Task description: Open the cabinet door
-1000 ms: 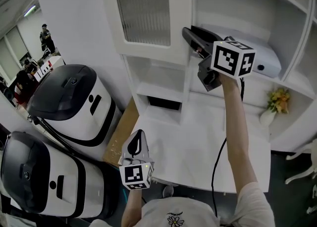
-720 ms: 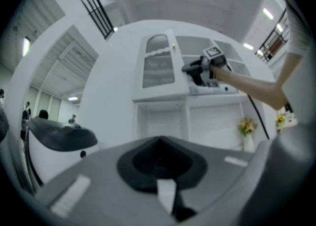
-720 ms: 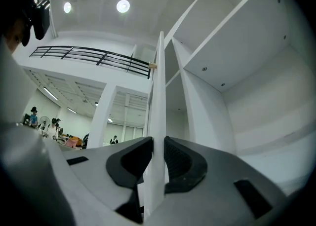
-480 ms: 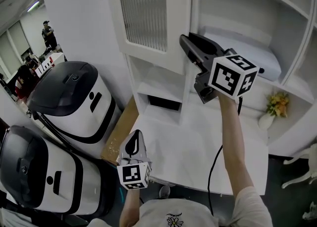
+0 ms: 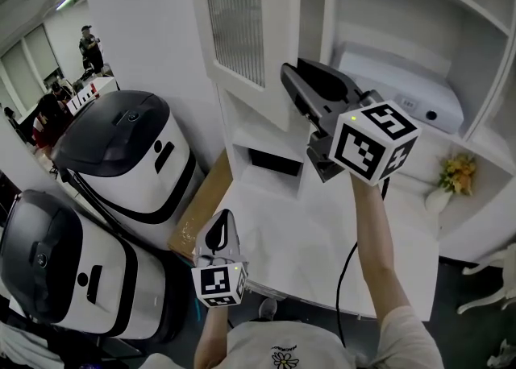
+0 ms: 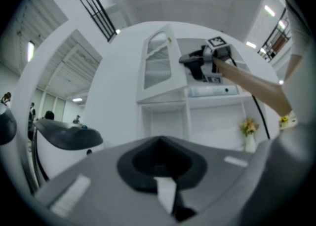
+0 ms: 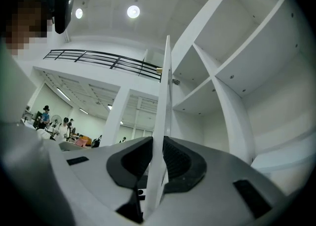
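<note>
And the cabinet door (image 5: 242,25) is on the move! Compared with a second ago we see its ribbed panel more edge-on, swung further out from the cabinet front. The right gripper (image 5: 290,77) has just been closing, and its fingers (image 7: 180,158) now clench the door's free edge, the thin white panel standing right between them. The left gripper (image 5: 219,238) waits by the tabletop (image 5: 322,238) corner, fingers pressed together on nothing. We judge the door partly open, and a longer pull along its arc should finish it.
</note>
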